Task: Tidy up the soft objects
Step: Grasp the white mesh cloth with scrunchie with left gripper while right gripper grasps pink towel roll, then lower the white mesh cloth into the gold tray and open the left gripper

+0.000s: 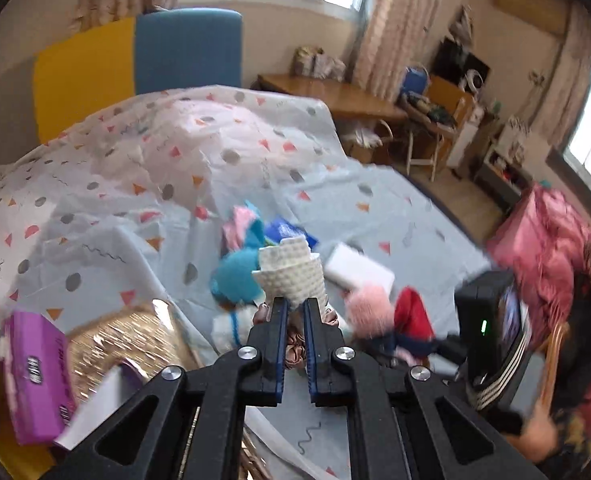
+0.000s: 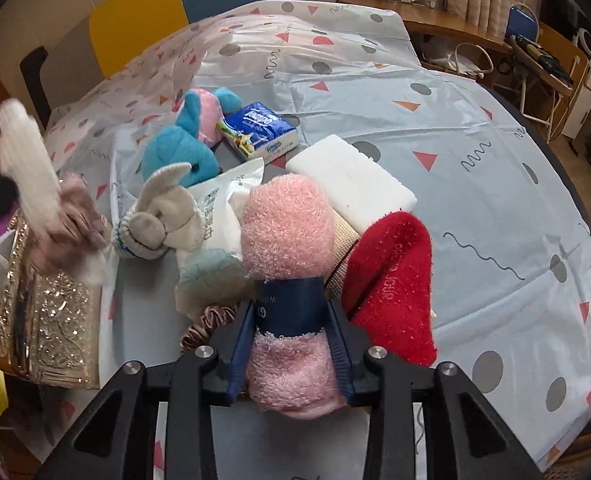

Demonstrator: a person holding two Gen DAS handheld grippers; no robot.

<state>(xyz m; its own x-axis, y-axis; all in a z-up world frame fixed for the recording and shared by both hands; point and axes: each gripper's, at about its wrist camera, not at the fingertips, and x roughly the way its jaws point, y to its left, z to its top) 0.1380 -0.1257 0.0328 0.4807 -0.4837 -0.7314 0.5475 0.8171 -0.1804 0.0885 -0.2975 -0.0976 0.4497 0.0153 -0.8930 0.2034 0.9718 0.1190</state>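
Note:
My left gripper (image 1: 294,305) is shut on a cream waffle-knit cloth (image 1: 291,272) and holds it above the table. The same cloth shows blurred at the far left of the right wrist view (image 2: 27,168). My right gripper (image 2: 291,320) is shut on a fluffy pink sock roll (image 2: 285,232) with a navy band. A red sock (image 2: 391,288) lies just right of it. A blue plush toy (image 2: 179,152), a grey-white plush toy (image 2: 163,216), a white sponge block (image 2: 351,180) and a pale teal soft piece (image 2: 211,276) lie around it.
A gold glittery box (image 2: 51,328) stands at the table's left, with a purple tissue pack (image 1: 35,372) beside it. A blue tissue pack (image 2: 259,128) and a white plastic bag (image 2: 231,192) lie mid-table. A patterned cloth (image 2: 455,120) covers the table. Desk and chairs stand behind.

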